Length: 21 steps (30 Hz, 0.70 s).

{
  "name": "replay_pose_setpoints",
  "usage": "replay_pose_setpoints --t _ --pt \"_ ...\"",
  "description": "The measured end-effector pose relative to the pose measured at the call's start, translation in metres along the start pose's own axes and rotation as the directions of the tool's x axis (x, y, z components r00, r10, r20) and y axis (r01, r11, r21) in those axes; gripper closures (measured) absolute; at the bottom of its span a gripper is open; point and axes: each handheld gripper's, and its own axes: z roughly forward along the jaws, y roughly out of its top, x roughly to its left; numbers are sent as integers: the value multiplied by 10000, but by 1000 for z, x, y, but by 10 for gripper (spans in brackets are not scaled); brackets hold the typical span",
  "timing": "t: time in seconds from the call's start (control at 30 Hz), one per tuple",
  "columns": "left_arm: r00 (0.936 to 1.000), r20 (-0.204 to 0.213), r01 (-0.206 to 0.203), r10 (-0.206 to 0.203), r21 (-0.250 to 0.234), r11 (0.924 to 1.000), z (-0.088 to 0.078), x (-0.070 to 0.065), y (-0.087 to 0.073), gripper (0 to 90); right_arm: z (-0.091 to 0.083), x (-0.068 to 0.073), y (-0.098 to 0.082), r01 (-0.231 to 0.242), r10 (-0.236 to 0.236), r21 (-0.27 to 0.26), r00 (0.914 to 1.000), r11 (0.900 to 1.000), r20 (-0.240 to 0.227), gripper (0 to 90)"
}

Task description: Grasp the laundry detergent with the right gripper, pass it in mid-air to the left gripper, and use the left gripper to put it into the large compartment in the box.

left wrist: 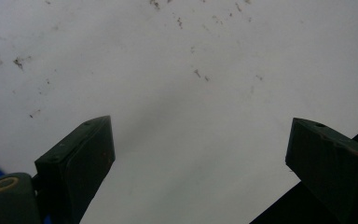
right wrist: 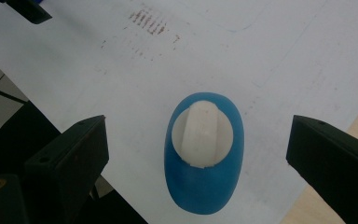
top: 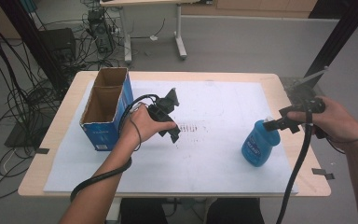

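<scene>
A blue bottle with a white cap stands upright on the white sheet at the right. My right gripper hovers just above its top, open; in the right gripper view the bottle sits below the gap, with both jaws well clear of it. My left gripper is held over the sheet's middle left, open and empty. In the left gripper view there is bare, speckled sheet between its jaws.
An open blue cardboard box stands at the table's left, close to the left hand. Rust-coloured smudges mark the sheet's middle. The wooden table edge frames the sheet. Cables and desk legs lie on the floor beyond.
</scene>
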Motion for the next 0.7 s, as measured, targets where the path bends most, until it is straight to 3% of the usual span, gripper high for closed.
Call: replay_pose_setpoints --t 0.5,0.7 --pt "10000 0 3 -3 36 10000 1 -1 -2 84 5 2 -25 -124 125 -148 9999 9998 73 56" --pt "10000 -3 3 -3 37 10000 1 -1 -2 84 6 6 -34 57 -52 -264 9998 9996 202 56"
